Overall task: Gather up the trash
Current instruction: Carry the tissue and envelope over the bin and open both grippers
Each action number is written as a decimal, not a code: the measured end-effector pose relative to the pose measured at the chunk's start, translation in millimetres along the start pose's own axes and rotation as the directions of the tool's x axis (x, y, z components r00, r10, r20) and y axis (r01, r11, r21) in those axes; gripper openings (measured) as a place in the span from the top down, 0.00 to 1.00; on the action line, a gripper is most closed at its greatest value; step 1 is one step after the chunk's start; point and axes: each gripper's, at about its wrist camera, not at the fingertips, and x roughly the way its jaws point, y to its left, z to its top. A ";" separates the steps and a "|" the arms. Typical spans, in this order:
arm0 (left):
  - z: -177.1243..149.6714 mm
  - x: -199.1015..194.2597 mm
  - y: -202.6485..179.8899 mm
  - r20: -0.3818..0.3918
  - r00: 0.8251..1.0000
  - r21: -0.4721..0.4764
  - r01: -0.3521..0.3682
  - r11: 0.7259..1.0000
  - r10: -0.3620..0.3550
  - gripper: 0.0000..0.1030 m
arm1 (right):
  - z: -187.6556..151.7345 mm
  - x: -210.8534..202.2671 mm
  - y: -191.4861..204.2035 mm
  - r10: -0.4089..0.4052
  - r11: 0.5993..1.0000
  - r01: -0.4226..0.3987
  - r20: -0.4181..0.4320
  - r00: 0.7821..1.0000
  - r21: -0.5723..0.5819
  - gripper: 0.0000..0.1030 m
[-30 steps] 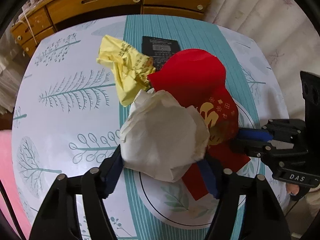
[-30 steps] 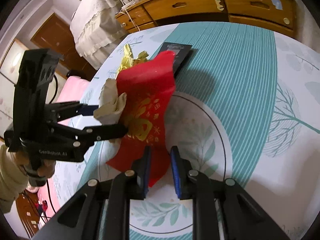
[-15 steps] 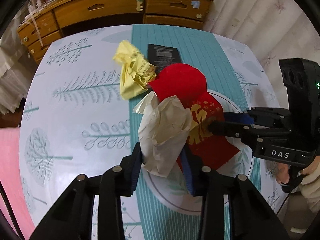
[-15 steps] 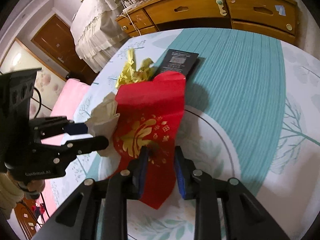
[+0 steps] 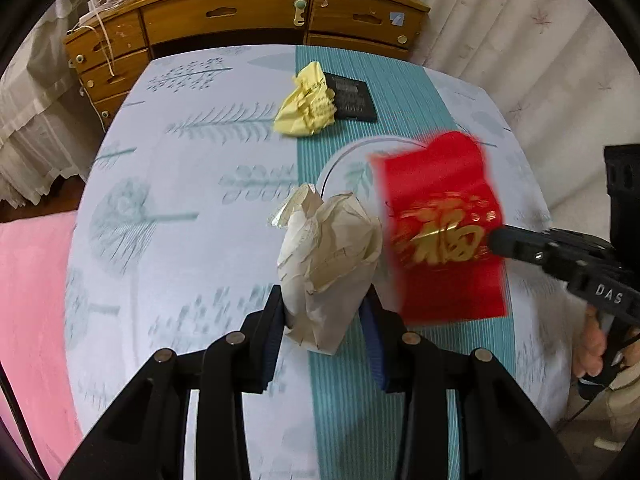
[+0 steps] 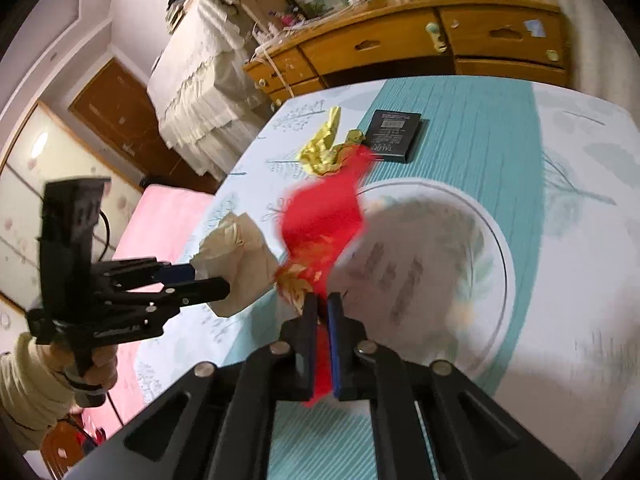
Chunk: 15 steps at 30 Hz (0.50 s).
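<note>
My left gripper (image 5: 325,312) is shut on a crumpled white paper wad (image 5: 328,256), held up off the table; the same wad (image 6: 236,264) shows at the left gripper's tips in the right wrist view. My right gripper (image 6: 322,312) is shut on a red envelope with gold print (image 6: 324,228), lifted and blurred. That red envelope (image 5: 444,224) hangs to the right of the wad. A crumpled yellow paper (image 5: 306,106) lies on the table at the back, touching a black card box (image 5: 354,98).
A round table (image 5: 180,200) with a tree-print cloth and a teal stripe carries a white circle print (image 6: 492,248). A wooden dresser (image 5: 248,12) stands behind it, a curtain at the right, a pink cover (image 5: 32,300) at the left.
Both grippers rose off the table with their loads. The left closed on the white wad and pulled it left. The right closed on the red envelope and drew it right, away from the wad.
</note>
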 end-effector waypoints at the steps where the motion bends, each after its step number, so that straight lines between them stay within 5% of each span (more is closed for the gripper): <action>1: -6.4 -6.8 0.7 0.004 1.000 0.005 0.006 1.000 -0.006 0.67 | -7.3 -6.5 5.7 -0.012 1.000 0.012 0.009 1.000 0.009 0.99; 15: -181.8 -139.3 -3.6 0.051 0.993 0.211 0.091 0.973 -0.104 0.66 | -206.0 -93.0 167.9 -0.232 0.962 0.203 0.155 0.960 0.183 0.99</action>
